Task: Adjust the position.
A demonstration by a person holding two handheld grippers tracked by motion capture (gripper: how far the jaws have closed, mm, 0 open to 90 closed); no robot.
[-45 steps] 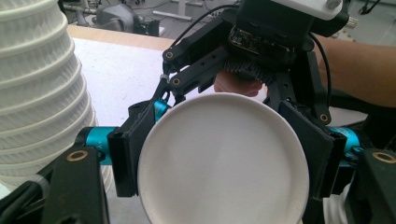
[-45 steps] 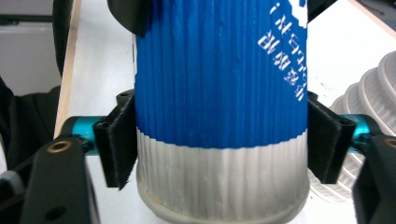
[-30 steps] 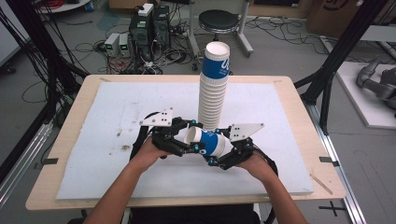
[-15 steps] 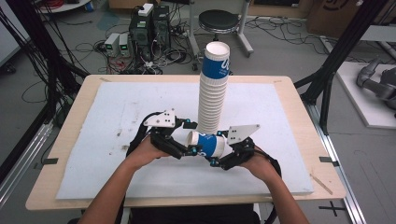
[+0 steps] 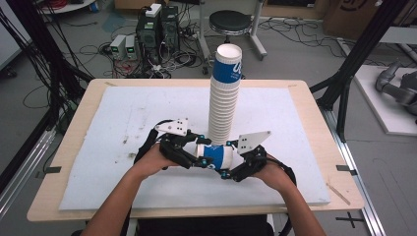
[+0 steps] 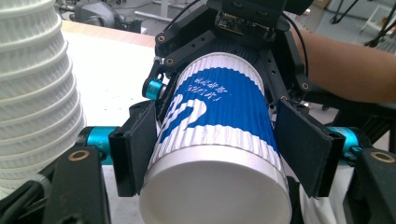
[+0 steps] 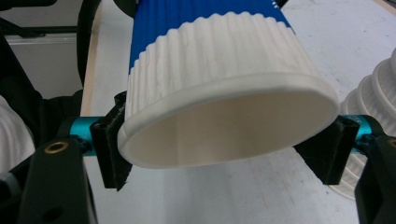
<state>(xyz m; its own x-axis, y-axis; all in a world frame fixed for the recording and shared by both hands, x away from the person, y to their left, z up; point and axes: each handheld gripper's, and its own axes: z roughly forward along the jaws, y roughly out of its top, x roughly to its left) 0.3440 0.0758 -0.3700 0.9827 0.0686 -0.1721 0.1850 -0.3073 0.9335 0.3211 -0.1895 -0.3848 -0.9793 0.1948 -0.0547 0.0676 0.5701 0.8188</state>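
A blue and white ribbed paper cup (image 5: 216,156) lies sideways just above the white board, held between both grippers. My left gripper (image 5: 199,156) is shut on its closed base end; in the left gripper view the cup (image 6: 219,121) sits between the black pads (image 6: 140,144). My right gripper (image 5: 230,166) is shut on the open rim end, and in the right gripper view the rim (image 7: 229,121) is squeezed into an oval. A tall stack of the same cups (image 5: 223,98) stands upright right behind the grippers.
The white foam board (image 5: 123,118) covers a wooden table (image 5: 59,206). The cup stack (image 6: 32,93) is close beside the left gripper and shows at the right edge (image 7: 378,88) of the right gripper view. Cables, electronics and a stool (image 5: 230,22) are on the floor beyond.
Both grippers and the cup between them have shifted slightly toward the person and a little left. The stack has not moved.
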